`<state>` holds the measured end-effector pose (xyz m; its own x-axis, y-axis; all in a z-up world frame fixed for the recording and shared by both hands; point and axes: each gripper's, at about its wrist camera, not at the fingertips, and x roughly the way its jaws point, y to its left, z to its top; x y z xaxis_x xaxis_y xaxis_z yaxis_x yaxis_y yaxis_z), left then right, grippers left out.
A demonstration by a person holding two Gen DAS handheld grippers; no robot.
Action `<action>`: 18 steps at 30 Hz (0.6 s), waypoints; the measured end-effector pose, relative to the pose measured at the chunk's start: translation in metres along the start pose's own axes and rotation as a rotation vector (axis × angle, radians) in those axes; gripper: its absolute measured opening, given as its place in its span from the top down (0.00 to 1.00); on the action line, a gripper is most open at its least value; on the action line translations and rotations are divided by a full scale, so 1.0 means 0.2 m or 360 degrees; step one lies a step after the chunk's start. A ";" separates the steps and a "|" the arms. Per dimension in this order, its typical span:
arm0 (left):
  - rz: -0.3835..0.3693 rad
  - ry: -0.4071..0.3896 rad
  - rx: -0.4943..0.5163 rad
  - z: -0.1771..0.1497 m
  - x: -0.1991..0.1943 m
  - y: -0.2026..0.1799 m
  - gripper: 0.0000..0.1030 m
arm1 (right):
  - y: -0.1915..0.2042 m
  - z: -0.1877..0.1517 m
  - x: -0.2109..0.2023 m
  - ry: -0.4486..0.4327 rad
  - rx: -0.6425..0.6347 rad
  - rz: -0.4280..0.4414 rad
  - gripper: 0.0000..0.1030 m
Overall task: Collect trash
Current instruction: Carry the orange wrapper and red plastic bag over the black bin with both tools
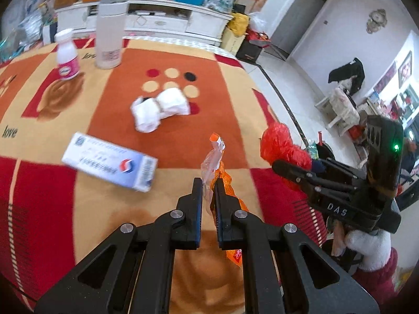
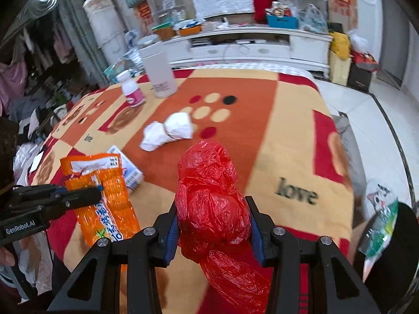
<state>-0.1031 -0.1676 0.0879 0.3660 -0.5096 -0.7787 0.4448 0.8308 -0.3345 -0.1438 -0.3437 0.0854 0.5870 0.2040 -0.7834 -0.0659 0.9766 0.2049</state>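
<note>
My left gripper (image 1: 208, 183) is shut on an orange snack wrapper (image 1: 217, 157), which hangs between its pads above the blanket; in the right wrist view the same wrapper (image 2: 104, 196) shows flat at the left with the left gripper (image 2: 98, 191) clamped on it. My right gripper (image 2: 212, 209) is shut on a crumpled red plastic bag (image 2: 209, 191), also seen as a red bunch (image 1: 280, 144) at the right gripper's (image 1: 277, 166) tip. Crumpled white tissues (image 1: 159, 108) (image 2: 167, 132) and a white-blue box (image 1: 110, 166) (image 2: 129, 170) lie on the blanket.
A patterned red-orange blanket (image 2: 288, 144) covers the table. A pink-labelled bottle (image 1: 66, 56) and a tall white flask (image 1: 110, 28) stand at the far side. A black bin with a green-white bag (image 2: 387, 238) sits at the table's right. White tiled floor lies beyond the table's right edge.
</note>
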 end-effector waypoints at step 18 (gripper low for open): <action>-0.0111 0.0058 0.0245 0.14 0.29 -0.52 0.94 | -0.56 -0.20 -0.24 -0.0050 0.0307 -0.0216 0.58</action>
<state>-0.1050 -0.2893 0.0930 0.3013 -0.5541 -0.7760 0.5893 0.7480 -0.3053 -0.1977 -0.4604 0.0770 0.6051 0.0666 -0.7934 0.1689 0.9631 0.2097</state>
